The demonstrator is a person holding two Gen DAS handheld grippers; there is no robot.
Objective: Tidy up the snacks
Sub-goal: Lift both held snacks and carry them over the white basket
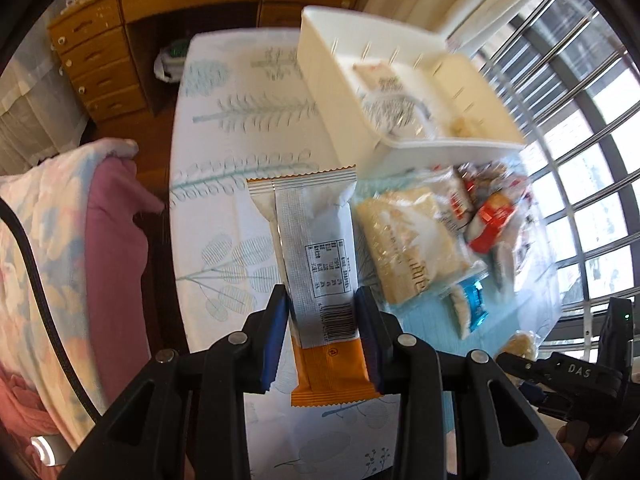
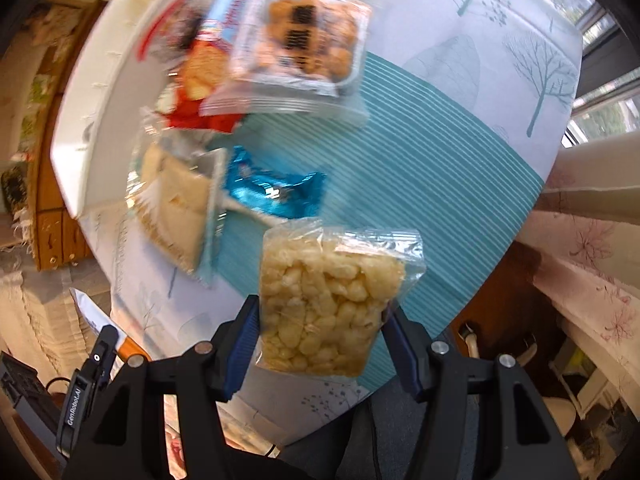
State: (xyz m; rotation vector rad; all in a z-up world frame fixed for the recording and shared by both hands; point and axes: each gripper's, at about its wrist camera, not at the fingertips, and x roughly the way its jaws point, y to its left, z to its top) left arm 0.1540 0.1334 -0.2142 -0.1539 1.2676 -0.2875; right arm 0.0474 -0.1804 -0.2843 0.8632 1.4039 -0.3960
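Left wrist view: my left gripper [image 1: 320,332], tilted steeply down, clamps an orange-and-silver snack bar [image 1: 316,272] across its width, long axis pointing forward, clear of the desk [image 1: 224,128]. The white bin [image 1: 340,92] lies ahead and to the right.

Right wrist view: my right gripper [image 2: 320,340] pinches a clear bag of puffed snacks [image 2: 328,300] above the desk; the bin's wall [image 2: 92,92] lies ahead-left, beyond loose packets [image 2: 296,48].

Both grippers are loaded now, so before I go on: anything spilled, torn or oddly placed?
Nothing spilled or torn that I can see. The left gripper holds the orange-ended bar squarely; the right gripper holds the clear puffed-snack bag. The remaining packets lie in a loose, overlapping heap beside the white bin, blurred.
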